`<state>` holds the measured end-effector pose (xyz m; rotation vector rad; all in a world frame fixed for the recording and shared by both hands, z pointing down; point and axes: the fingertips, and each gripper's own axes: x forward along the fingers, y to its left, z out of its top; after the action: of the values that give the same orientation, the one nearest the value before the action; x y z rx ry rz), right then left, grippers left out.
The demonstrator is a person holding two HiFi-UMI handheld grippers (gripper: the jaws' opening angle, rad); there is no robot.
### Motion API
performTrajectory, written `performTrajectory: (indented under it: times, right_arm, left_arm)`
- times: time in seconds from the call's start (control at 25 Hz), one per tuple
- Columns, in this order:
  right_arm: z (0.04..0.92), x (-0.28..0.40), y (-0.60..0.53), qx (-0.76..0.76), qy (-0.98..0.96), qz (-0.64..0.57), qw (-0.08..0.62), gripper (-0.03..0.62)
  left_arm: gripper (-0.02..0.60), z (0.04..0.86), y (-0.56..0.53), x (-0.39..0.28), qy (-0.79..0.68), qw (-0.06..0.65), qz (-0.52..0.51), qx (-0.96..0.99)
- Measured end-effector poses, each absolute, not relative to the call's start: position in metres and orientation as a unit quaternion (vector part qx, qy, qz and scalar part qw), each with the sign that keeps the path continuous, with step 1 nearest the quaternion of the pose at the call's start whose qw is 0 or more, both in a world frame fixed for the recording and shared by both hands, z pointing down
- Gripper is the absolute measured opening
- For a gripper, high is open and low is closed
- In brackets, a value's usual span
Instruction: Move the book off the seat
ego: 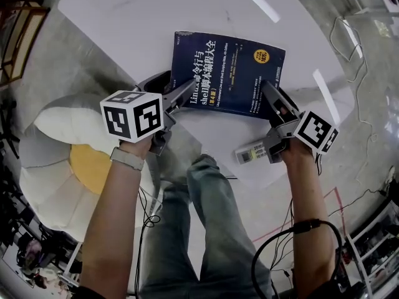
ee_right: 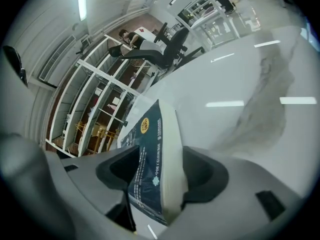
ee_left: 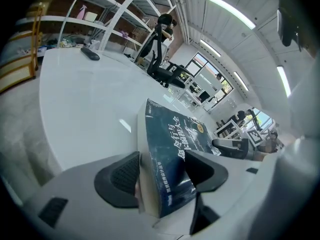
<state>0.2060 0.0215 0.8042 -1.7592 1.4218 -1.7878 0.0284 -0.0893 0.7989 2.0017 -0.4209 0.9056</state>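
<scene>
Bright, even illumination is supplied from overhead by long white ceiling light strips (ee_left: 227,10), and daylight is admitted through the large far windows (ee_left: 202,66). The strips are mirrored as hard streaks of glare on the glossy white tabletop (ego: 124,17), where shadows are kept soft and faint. The head view is rendered sharp at its centre, and the print on the dark blue paperback book (ego: 227,73) is legible there. Strong fisheye bending is seen in all three views: the white metal shelving (ee_left: 75,21) is curved, and the corners are darkened to black. In both gripper views the near end of the book is rendered soft and out of focus.
</scene>
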Motion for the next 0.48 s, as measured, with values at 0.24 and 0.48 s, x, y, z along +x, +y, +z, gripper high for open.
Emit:
performTrajectory:
  times: [0.24,0.48]
  right_arm:
    - [0.786,0.213,0.021,-0.619,0.500,-0.592,0.124,0.279]
    - [0.745,0.215,0.011,-0.632,0.525,-0.555,0.128,0.279]
  left_arm:
    - [0.279,0.788,-0.087,0.015,-0.182,0.430,0.363,0.806]
    - [0.279,0.758,-0.082,-0.004,-0.190,0.428,0.334,0.818]
